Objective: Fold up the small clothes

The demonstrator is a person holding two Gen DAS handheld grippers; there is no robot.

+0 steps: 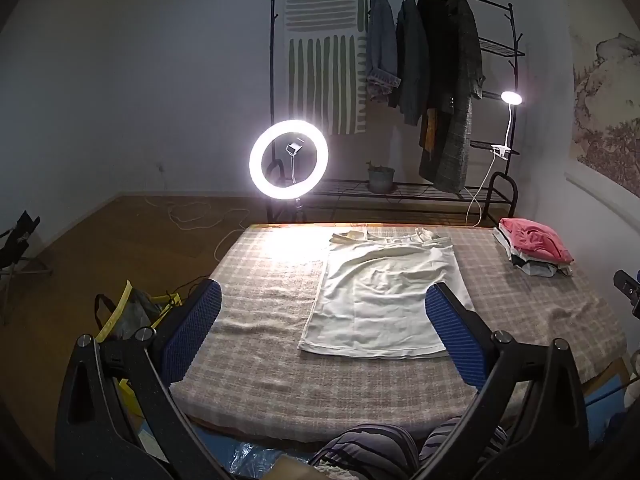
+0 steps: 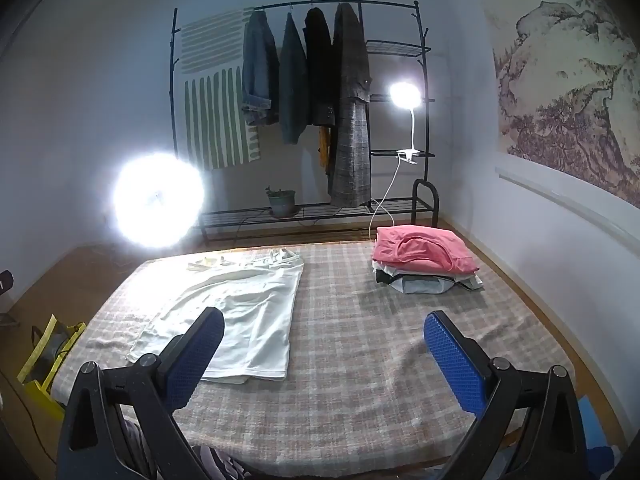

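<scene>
A white T-shirt (image 1: 384, 292) lies flat on the plaid-covered table (image 1: 264, 280), both sleeves folded in, so it forms a long rectangle with its neck at the far end. It also shows in the right wrist view (image 2: 240, 312). My left gripper (image 1: 324, 300) is open and empty, held above the table near the shirt's hem. My right gripper (image 2: 324, 324) is open and empty, held above the table to the right of the shirt. A stack of folded clothes (image 2: 424, 260) with a pink one on top sits at the far right of the table.
A bright ring light (image 1: 289, 160) stands behind the table's far edge. A clothes rack (image 1: 400, 92) with hanging coats and a clip lamp (image 1: 510, 98) stands by the wall. A yellow bag (image 1: 128, 312) sits on the floor to the left.
</scene>
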